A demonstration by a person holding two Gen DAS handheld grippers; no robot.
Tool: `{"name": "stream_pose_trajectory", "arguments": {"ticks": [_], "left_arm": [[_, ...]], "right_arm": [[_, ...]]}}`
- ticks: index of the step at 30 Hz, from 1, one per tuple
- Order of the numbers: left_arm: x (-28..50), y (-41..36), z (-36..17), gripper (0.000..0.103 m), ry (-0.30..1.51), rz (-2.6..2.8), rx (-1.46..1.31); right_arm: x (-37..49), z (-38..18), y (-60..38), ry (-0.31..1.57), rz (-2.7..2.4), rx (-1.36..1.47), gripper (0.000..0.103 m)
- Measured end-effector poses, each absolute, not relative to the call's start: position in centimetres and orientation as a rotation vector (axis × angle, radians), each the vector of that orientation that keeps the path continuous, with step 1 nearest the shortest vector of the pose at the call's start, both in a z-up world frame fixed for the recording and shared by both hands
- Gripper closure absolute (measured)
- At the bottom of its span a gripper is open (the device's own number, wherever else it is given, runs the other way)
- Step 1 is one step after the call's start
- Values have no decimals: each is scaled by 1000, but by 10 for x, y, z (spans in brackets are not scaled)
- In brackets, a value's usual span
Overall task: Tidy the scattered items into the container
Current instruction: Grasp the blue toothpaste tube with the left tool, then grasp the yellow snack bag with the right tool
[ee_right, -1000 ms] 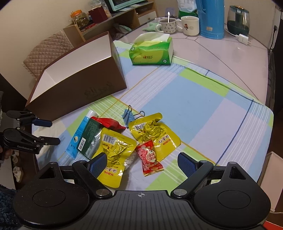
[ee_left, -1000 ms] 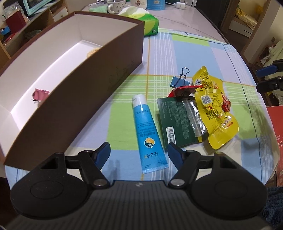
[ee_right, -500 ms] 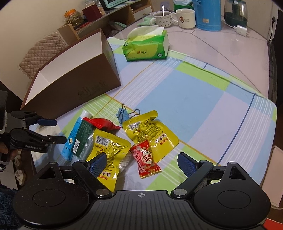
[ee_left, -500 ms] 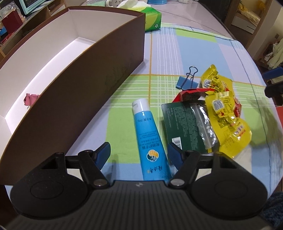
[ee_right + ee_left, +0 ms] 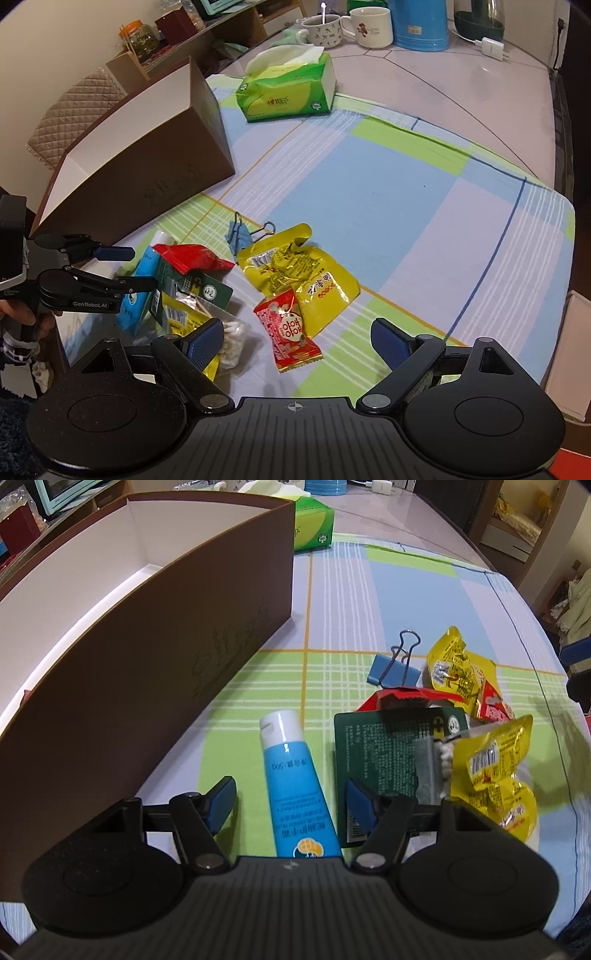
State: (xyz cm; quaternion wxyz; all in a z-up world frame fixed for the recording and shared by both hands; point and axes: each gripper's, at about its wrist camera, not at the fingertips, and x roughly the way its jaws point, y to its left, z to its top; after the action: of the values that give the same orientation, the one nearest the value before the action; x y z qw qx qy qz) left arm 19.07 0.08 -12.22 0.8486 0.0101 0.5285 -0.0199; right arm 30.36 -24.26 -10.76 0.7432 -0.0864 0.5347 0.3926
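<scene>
the left gripper [image 5: 290,799] is held wide open and empty, its jaws set either side of the blue tube [image 5: 297,786], which lies flat on the counter [image 5: 424,587] with its white cap pointing away from the jaws. the brown box [image 5: 147,657] stands just to the left of the jaws, open at the top. the tube is judged light, soft-bodied and somewhat slick; a grip across the mid-body, where the jaws now sit, should hold, while the flat crimped end would fold. the right gripper [image 5: 297,341] is also wide open and holds nothing, with the red candy wrapper [image 5: 290,332] between and just ahead of its jaws, overlapping a yellow snack pouch [image 5: 295,269]. the wrapper is judged light, crinkly and easily slipped, best pinched across its filled middle. the blue binder clip [image 5: 397,668] lies farther ahead of the left jaws, to the right.
</scene>
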Motion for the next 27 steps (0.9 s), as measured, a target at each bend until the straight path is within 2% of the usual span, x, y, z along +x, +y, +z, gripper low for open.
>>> {"name": "stream_pose_trajectory", "arguments": {"ticks": [1, 3, 13, 14, 15, 27], "left_arm": [[190, 1, -122, 45, 1116, -43, 22], [190, 3, -122, 63, 1120, -46, 23], [190, -1, -135, 61, 1131, -44, 45], [190, -2, -136, 64, 1124, -46, 49], [190, -1, -135, 74, 1121, -50, 37], [164, 5, -131, 75, 1156, -71, 57]], "right_arm": [[304, -108, -243, 1173, 859, -189, 14], [304, -108, -243, 1173, 857, -192, 14], [301, -113, -241, 1180, 856, -194, 14], [300, -113, -240, 1178, 860, -196, 14], [298, -113, -239, 1179, 864, -194, 14], [249, -131, -207, 1239, 949, -113, 14]]}}
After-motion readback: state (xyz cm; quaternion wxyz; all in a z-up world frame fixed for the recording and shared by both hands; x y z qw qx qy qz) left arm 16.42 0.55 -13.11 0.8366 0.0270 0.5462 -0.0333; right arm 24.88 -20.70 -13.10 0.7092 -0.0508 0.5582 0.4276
